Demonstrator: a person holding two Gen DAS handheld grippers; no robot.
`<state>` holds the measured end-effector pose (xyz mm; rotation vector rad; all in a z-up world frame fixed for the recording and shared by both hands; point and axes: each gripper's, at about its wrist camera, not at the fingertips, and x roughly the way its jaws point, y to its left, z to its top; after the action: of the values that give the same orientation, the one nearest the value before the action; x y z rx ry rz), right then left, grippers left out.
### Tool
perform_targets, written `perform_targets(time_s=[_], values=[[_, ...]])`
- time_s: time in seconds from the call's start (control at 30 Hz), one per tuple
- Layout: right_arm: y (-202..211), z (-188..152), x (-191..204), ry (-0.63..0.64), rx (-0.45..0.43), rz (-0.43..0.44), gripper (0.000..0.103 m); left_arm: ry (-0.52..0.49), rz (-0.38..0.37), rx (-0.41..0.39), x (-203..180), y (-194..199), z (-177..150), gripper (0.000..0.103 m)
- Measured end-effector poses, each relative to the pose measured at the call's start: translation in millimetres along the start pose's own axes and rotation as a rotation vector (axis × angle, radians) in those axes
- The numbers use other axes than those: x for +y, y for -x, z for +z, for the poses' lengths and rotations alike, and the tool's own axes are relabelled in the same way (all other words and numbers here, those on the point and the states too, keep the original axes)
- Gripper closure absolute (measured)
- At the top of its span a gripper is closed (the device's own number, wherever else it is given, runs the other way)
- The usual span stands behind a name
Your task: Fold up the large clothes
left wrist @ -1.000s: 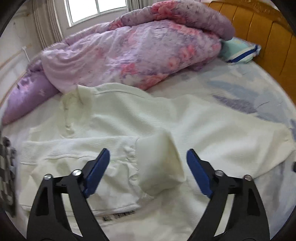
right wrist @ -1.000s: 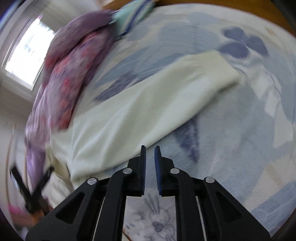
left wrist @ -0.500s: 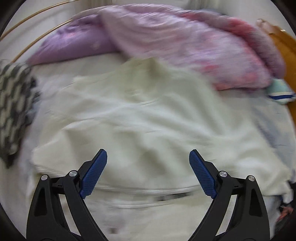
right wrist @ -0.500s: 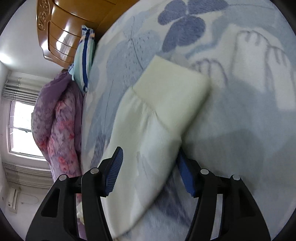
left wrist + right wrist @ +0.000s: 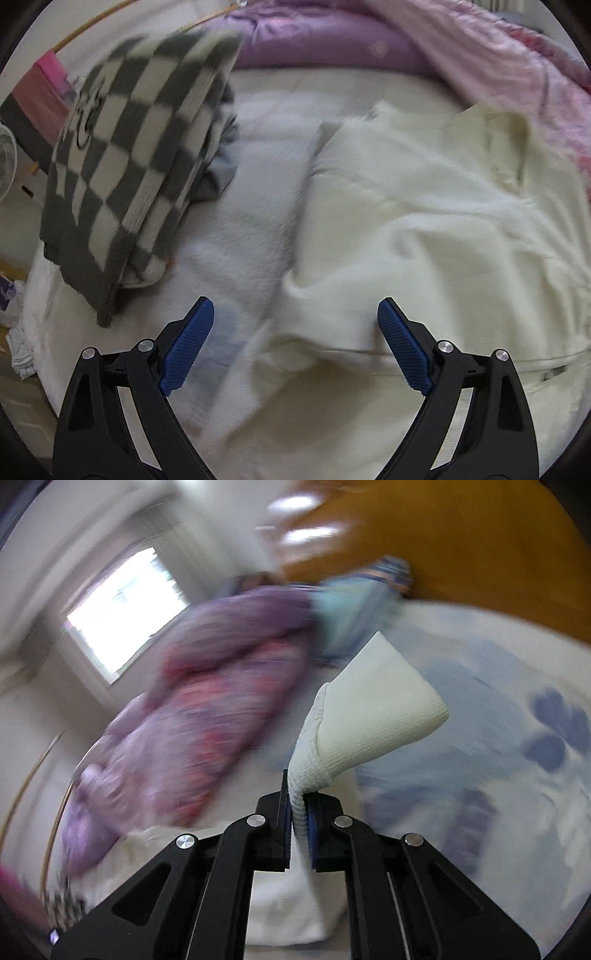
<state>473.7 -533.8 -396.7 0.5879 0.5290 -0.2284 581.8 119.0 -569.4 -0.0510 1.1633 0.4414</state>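
A large cream sweatshirt (image 5: 424,229) lies spread on the bed, filling the right and lower part of the left wrist view. My left gripper (image 5: 295,332) is open and empty, hovering over the sweatshirt's lower left edge. My right gripper (image 5: 297,812) is shut on the sweatshirt's sleeve just below the ribbed cuff (image 5: 376,705). The cuff stands up above the fingers, lifted off the bed.
A folded grey-and-white checkered garment (image 5: 125,155) lies at the left on the white sheet (image 5: 251,206). A purple floral quilt (image 5: 443,48) is heaped behind; it also shows in the right wrist view (image 5: 207,709). A wooden headboard (image 5: 461,546) and a pillow (image 5: 354,605) are at the far end.
My right gripper opened around the sleeve, then shut on it and lifted the cuff. My left gripper swung left across the sweatshirt toward the checkered garment, still open.
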Motion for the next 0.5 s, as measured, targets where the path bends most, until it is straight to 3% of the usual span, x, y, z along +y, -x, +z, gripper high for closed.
perform_targets(time_s=[0.17, 0.3, 0.43, 0.5], values=[[-12.8, -29.3, 150.9, 0.183, 0.047, 0.216, 0.097, -0.002, -0.065, 0.163, 12.5, -37.7, -10.6, 0.013], [-35.3, -94.2, 279.5, 0.332, 0.134, 0.362, 0.097, -0.015, -0.154, 0.104, 27.6, -7.9, -11.8, 0.013], [-62.4, -180.1, 377.1, 0.429, 0.269, 0.459, 0.097, -0.017, -0.189, 0.063, 52.7, 21.8, -16.8, 0.013], [-74.2, -220.9, 406.2, 0.478, 0.346, 0.475, 0.093, -0.019, -0.189, 0.049, 62.1, 33.1, -21.7, 0.013]])
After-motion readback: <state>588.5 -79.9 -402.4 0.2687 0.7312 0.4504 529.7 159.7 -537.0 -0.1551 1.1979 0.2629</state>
